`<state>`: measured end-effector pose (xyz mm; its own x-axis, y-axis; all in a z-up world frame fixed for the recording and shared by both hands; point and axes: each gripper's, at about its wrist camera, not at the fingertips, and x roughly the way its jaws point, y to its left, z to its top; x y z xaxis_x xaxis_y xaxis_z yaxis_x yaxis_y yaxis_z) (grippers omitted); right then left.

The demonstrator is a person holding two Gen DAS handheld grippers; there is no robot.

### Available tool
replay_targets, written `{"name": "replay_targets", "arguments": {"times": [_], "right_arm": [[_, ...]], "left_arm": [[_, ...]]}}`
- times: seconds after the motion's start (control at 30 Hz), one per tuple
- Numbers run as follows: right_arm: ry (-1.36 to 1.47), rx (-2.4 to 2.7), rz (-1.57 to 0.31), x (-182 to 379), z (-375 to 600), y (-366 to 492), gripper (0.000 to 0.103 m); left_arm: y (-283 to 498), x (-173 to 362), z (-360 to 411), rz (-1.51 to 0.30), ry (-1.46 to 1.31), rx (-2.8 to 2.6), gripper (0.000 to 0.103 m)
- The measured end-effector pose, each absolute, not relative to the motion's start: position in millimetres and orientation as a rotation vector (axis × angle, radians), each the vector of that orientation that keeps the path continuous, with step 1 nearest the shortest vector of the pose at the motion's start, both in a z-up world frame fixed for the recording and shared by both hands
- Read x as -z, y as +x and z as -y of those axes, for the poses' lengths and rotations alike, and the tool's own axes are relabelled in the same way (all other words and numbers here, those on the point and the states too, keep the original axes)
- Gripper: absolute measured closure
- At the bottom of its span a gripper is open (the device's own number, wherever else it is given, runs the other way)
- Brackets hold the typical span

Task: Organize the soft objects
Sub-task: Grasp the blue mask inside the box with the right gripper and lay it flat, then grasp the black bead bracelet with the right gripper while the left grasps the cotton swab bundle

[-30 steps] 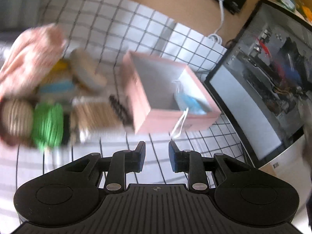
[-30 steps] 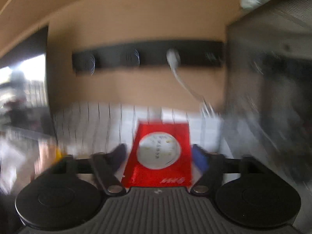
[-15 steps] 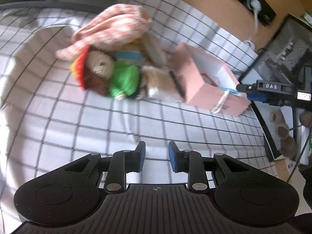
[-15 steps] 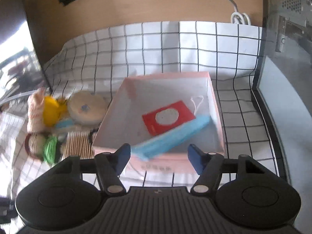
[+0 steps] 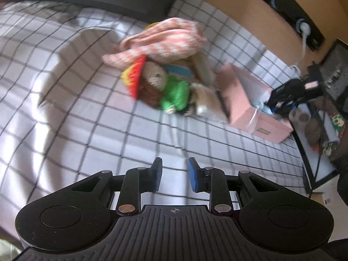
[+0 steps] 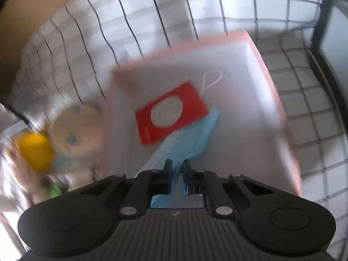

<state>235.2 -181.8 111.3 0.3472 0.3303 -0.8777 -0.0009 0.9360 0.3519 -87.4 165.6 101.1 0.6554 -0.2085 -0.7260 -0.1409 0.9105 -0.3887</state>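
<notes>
A pink box [image 6: 269,82] sits on the checked cloth and holds a red packet [image 6: 169,113] and a blue face mask [image 6: 193,137]. My right gripper [image 6: 178,165] is shut on the near edge of the mask, over the box. In the left wrist view the box [image 5: 241,100] lies right of a pile: a pink checked cloth [image 5: 165,41], a knitted doll [image 5: 161,87] with a green body and a tan plush [image 5: 206,102]. My left gripper [image 5: 174,169] is open and empty, above the cloth in front of the pile. The right gripper [image 5: 289,95] shows at the box.
A round cream cushion [image 6: 76,130] and a yellow toy [image 6: 34,150] lie left of the box. A dark-framed case [image 5: 315,152] stands at the right. A black power strip [image 5: 304,28] runs along the wooden wall behind.
My right gripper let go of the red packet into the box, then came down and shut on the blue mask. My left gripper pulled back and left from the box, staying open.
</notes>
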Motion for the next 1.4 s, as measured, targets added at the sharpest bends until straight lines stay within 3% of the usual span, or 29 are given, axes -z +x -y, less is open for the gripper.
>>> {"name": "replay_targets", "arguments": {"times": [0.17,0.53,0.6,0.67,0.7,0.87,1.13,1.4], "right_arm": [[0.316,-0.23,-1.039,-133.2,172.2,251.7,0.095],[-0.168,-0.137,-1.042,-89.8,161.2,228.4,0.089],[-0.143,-0.163,-1.023,-99.8,169.5,217.9,0.064],[-0.091,-0.189,-0.954,-117.1,177.9,200.3,0.046],[-0.077,-0.209,-0.909,-126.6,180.1,188.2,0.042],[-0.139,-0.281,-0.763,-148.9,170.6,122.4,0.041],[-0.181,-0.276,-0.79,-116.1,161.5,51.8,0.041],[-0.174,-0.37,-0.826,-98.5,155.3,13.5,0.041]], "left_arm": [[-93.6,-95.6,-178.8,-0.879,-0.454,-0.002,0.075],[-69.8,-91.6,-178.4,-0.908,-0.423,0.009,0.075],[-55.0,-99.3,-169.3,-0.897,-0.393,0.065,0.075],[-35.5,-109.0,-158.3,-0.883,-0.352,0.139,0.075],[-23.9,-114.2,-152.6,-0.873,-0.33,0.174,0.075],[56.3,-128.7,-124.1,-0.839,-0.222,0.312,0.075],[170.1,-91.9,-89.3,-0.934,-0.074,0.279,0.077],[139.4,-63.4,-109.9,-1.021,-0.067,0.364,0.077]]}}
